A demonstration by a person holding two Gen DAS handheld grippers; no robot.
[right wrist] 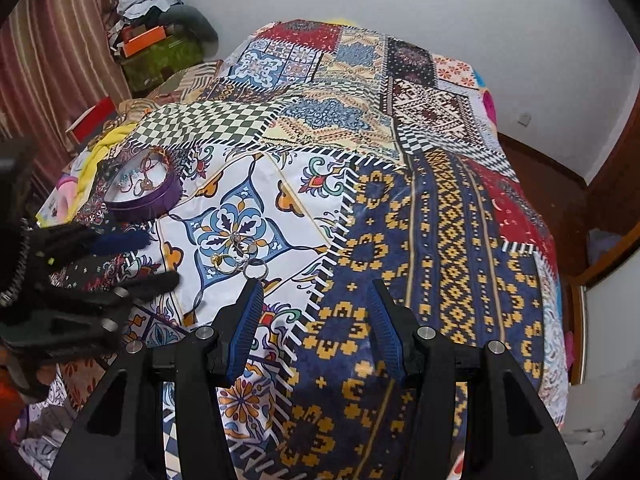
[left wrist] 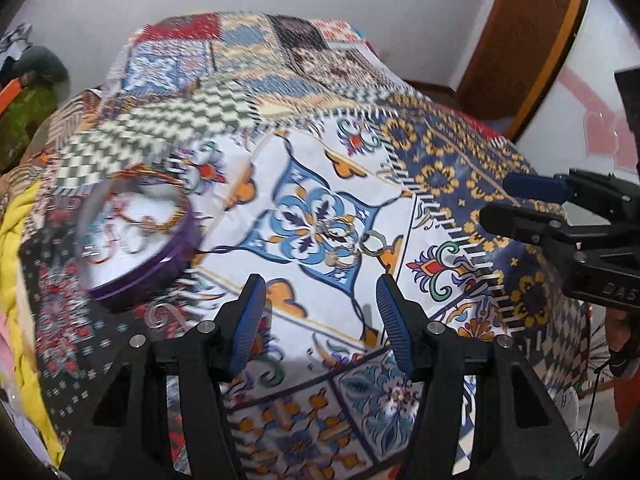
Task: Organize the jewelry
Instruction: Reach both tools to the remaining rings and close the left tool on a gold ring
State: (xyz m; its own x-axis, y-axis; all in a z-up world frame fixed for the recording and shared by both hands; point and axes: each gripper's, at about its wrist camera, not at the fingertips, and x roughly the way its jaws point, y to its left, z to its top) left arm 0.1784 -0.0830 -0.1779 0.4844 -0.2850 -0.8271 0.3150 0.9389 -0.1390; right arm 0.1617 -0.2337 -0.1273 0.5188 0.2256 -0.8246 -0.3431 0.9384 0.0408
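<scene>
Several loose rings lie in a small cluster on the blue flower motif of the patchwork bedspread. They sit just ahead of my left gripper, which is open and empty. A round purple tin holding bracelets and other jewelry rests to the left of the rings. From the right, my right gripper hovers above the cloth. In the right wrist view, the rings lie just ahead and left of my open, empty right gripper, the purple tin is farther left, and my left gripper is open.
A yellow cloth and pink items bunch at the bed's left edge. Boxes and bags are piled in the far left corner by a striped curtain. A wooden door frame stands to the right.
</scene>
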